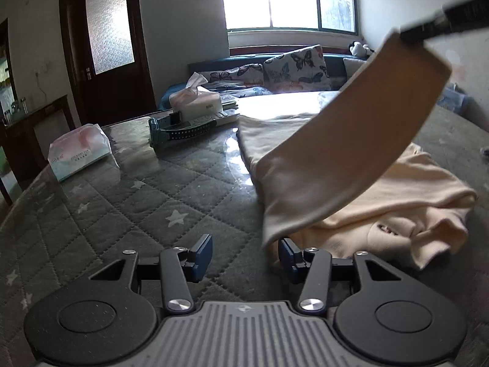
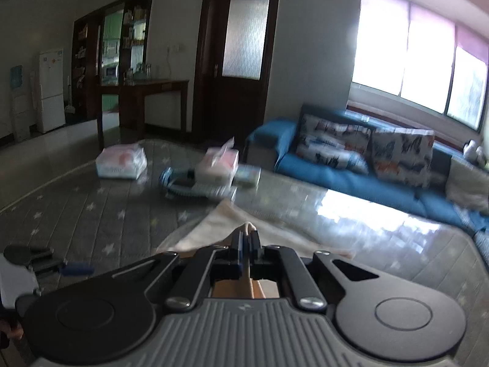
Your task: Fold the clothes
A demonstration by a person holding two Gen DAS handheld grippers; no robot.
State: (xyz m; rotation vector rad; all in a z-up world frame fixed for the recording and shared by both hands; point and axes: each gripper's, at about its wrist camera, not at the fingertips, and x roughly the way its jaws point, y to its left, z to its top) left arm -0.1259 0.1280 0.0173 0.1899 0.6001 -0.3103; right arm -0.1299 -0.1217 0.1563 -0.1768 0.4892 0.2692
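A cream garment [image 1: 397, 202] lies crumpled on the grey quilted table cover [image 1: 137, 189]. One sleeve [image 1: 351, 140] is lifted up and to the right, held at its cuff by my right gripper [image 1: 428, 29] at the top right. In the right wrist view my right gripper [image 2: 246, 238] is shut on cream fabric [image 2: 247, 227], with more of the garment [image 2: 214, 223] below. My left gripper [image 1: 246, 255] is open and empty, low over the cover at the garment's near left edge. It also shows in the right wrist view [image 2: 55, 263].
A tissue pack [image 1: 79, 153] lies at the left. A tissue box [image 1: 195, 102] and a green-and-black device [image 1: 180, 130] sit at the far middle. A blue sofa [image 2: 351, 171] with butterfly cushions stands beyond the table, below a bright window.
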